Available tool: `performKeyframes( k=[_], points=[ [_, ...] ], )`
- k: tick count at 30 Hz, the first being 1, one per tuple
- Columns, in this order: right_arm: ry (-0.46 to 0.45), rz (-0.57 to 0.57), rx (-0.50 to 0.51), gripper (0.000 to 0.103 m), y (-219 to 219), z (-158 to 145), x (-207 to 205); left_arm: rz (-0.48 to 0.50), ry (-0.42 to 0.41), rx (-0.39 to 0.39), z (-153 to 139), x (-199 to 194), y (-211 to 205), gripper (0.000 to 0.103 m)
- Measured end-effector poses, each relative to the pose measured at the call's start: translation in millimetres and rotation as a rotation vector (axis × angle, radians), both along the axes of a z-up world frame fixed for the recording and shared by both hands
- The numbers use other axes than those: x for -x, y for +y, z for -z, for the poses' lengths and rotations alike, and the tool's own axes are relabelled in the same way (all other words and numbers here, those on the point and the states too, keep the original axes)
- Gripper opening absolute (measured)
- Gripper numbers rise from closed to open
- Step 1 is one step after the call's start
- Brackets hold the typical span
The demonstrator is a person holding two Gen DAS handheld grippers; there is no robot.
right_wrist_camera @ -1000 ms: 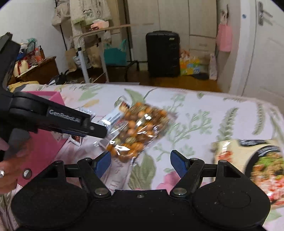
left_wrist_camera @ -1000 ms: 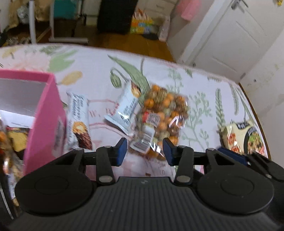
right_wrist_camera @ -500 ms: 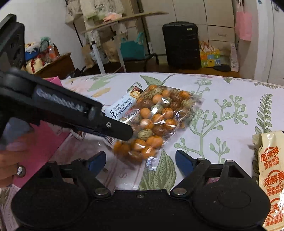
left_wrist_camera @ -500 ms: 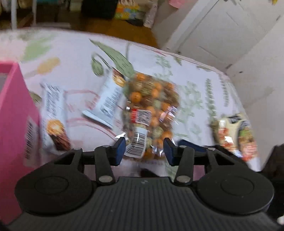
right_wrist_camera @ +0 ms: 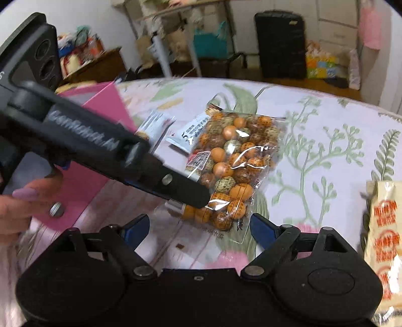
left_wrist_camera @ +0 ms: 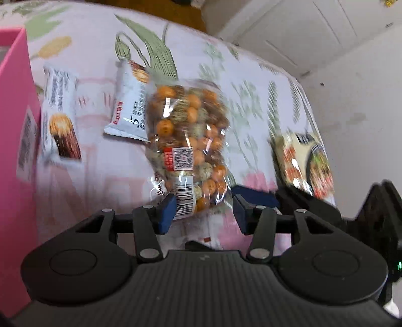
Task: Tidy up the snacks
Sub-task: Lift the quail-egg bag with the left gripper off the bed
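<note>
Clear bag of orange and speckled coated nuts lying flat on floral cloth, label and barcode end nearest. Partly under its far left edge, white sachet. Further left, white bar wrapper beside pink box. At right, noodle packet, well apart.

Floral tablecloth, pale with green fern prints. Beyond it, wood floor. Black suitcase upright by white cabinets. Teal bag under a rack. Pink bag hanging. White door.
</note>
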State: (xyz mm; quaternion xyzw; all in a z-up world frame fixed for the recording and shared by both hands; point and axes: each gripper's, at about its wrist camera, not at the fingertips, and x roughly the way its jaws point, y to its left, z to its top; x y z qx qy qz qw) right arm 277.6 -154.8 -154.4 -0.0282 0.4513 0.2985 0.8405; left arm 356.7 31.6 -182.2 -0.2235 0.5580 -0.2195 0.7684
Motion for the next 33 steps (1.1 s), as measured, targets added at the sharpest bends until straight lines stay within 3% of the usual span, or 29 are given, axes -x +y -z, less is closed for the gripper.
performKeyframes(
  k=[2,7,10,12,13,19,22,26,33],
  points=[
    [-0.007,-0.011,0.009,0.088,-4.4,-3.7,4.6,-0.002,0.015,0.025,-0.2,2.8,-0.3,0.047],
    [-0.117,0.02,0.081,0.095,5.7,-10.0,1.8,-0.089,-0.108,-0.095,-7.2,5.0,-1.4,0.053],
    [-0.125,0.035,0.076,0.098,13.9,-1.1,-6.5,-0.123,-0.124,-0.106,-1.9,-1.1,-0.8,0.054],
    [-0.081,0.057,0.088,0.102,19.8,8.8,-13.9,-0.116,-0.093,-0.083,8.7,-7.9,-4.4,0.054],
    [-0.1,0.067,0.092,0.102,24.7,12.4,-14.4,-0.114,-0.079,-0.071,14.5,-10.1,-6.8,0.054],
    [-0.185,0.105,0.193,0.103,43.2,24.5,-13.6,-0.069,-0.155,-0.138,13.8,-3.7,-19.2,0.051],
    [-0.197,0.097,0.192,0.098,40.3,21.9,-10.3,-0.056,-0.173,-0.153,11.8,-2.7,-21.4,0.05],
    [-0.207,0.124,0.182,0.082,35.3,15.1,-8.7,-0.034,-0.197,-0.179,9.5,1.0,-25.7,0.051],
    [-0.205,0.117,0.17,0.077,33.7,12.1,-0.4,-0.011,-0.19,-0.18,5.5,10.2,-26.6,0.051]
  ],
)
